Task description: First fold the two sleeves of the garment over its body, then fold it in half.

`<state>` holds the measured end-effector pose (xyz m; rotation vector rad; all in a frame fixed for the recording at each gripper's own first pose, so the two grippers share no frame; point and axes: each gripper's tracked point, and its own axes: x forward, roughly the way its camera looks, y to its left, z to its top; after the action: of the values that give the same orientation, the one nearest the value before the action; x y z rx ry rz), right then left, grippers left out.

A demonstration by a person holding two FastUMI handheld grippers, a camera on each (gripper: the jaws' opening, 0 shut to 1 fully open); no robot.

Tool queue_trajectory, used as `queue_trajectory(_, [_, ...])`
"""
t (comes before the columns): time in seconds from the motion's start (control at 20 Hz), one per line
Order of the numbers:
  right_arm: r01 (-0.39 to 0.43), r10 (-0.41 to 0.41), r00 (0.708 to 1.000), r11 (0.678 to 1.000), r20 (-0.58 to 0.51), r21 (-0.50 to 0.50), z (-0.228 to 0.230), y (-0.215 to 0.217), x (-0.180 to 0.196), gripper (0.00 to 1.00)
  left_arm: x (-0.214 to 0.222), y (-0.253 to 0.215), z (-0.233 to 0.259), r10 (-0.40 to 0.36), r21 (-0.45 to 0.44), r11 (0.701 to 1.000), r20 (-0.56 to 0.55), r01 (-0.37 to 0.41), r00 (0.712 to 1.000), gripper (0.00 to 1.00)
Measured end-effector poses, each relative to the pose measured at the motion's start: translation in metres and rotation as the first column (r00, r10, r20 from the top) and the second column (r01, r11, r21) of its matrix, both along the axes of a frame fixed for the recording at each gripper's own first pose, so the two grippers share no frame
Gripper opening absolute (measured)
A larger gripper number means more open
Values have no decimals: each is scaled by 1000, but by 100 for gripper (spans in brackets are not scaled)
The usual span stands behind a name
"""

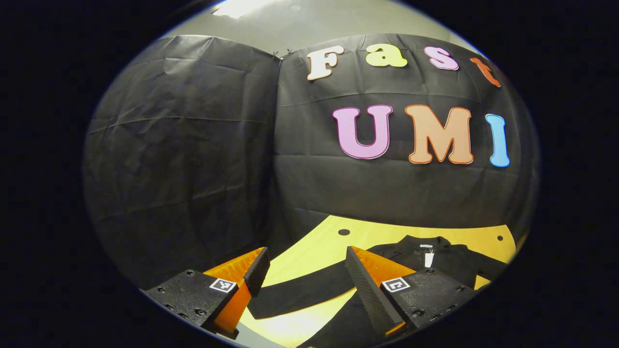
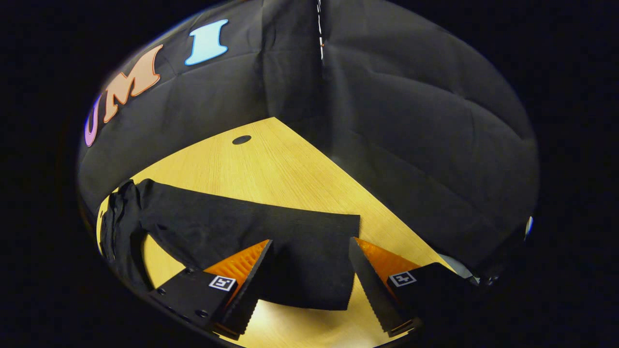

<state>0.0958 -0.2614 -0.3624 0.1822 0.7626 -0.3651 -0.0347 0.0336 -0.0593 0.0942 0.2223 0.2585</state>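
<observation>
On a yellow wooden table [image 1: 319, 251] inside a booth walled with black cloth [image 1: 193, 145], a black long-sleeved garment [image 1: 449, 263] spread flat, collar toward the back wall, a small white tag [image 1: 428, 259] at the neck. Seen in the left gripper view beyond the left gripper [image 1: 307, 278], whose jaws stand wide apart, holding nothing, above the table. One black sleeve [image 1: 300, 292] stretched out across the wood, passing through the gap between the two fingers and ending just beyond the left one. Two small dark round holes in the tabletop near the back edge.

In the right gripper view, the other sleeve [image 2: 271, 232] extended straight out from the garment's bunched body at the far left, lying flat on the wood. Cuff end squared off, sitting directly between the fingers of the right gripper [image 2: 309, 275]. Jaws spread wide on either side of the cuff, gripping nothing; contact with the fabric impossible to tell. One dark round hole [image 2: 241, 139] in the tabletop farther back, near the corner of the booth.
</observation>
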Motion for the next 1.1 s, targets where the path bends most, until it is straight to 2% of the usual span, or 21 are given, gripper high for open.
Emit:
queue_trajectory(0.15, [-23,23,1000,999,-8,-33,-2,0,-2,98,-1,2,-5,10,-14,1000,-10,-10,1000,93])
queue_trajectory(0.2, [-31,30,1000,999,-3,-45,-2,0,-1,94,-2,2,-7,8,-20,1000,-14,-9,1000,94])
queue_trajectory(0.3, [-30,31,999,998,11,-50,-4,1,-1,98,0,0,-11,4,-28,1000,-21,-5,1000,93])
queue_trajectory(0.45, [-32,34,999,998,34,-50,-4,-1,-2,94,2,-7,-16,-22,-59,998,-24,20,999,93])
queue_trajectory(0.5, [-35,36,999,998,36,-49,-4,-1,-1,97,2,-8,-19,-25,-71,997,-26,24,999,93])
queue_trajectory(0.55, [-40,41,999,998,34,-43,-4,1,-1,93,3,-8,-22,-27,-81,996,-29,25,999,93])
queue_trajectory(0.7, [-58,60,998,997,34,-55,-6,12,2,60,4,-7,-27,-27,-105,994,-36,24,999,93])
queue_trajectory(0.75, [-58,60,998,997,31,-54,-7,15,2,51,3,-5,-28,-25,-110,994,-36,21,999,94])
queue_trajectory(0.8, [-61,63,997,997,36,-48,-6,18,3,48,2,-3,-29,-23,-115,993,-37,19,999,93])
queue_trajectory(0.85, [-57,59,998,997,36,-44,-6,21,2,35,2,-3,-29,-26,-118,993,-39,21,999,94])
queue_trajectory(0.9, [-65,66,997,997,37,-34,-5,24,4,32,1,-3,-31,-31,-118,993,-42,26,999,94])
queue_trajectory(0.95, [-69,70,997,997,30,-32,-7,27,4,17,1,-3,-30,-37,-113,993,-42,32,998,93])
queue_trajectory(1.05, [-82,82,997,996,-1,-34,-5,30,1,10,1,-3,-28,-50,-96,994,-35,47,998,93])
queue_trajectory(1.1, [-80,79,997,996,-17,-37,-2,31,0,10,0,-4,-27,-58,-88,995,-31,55,998,93])
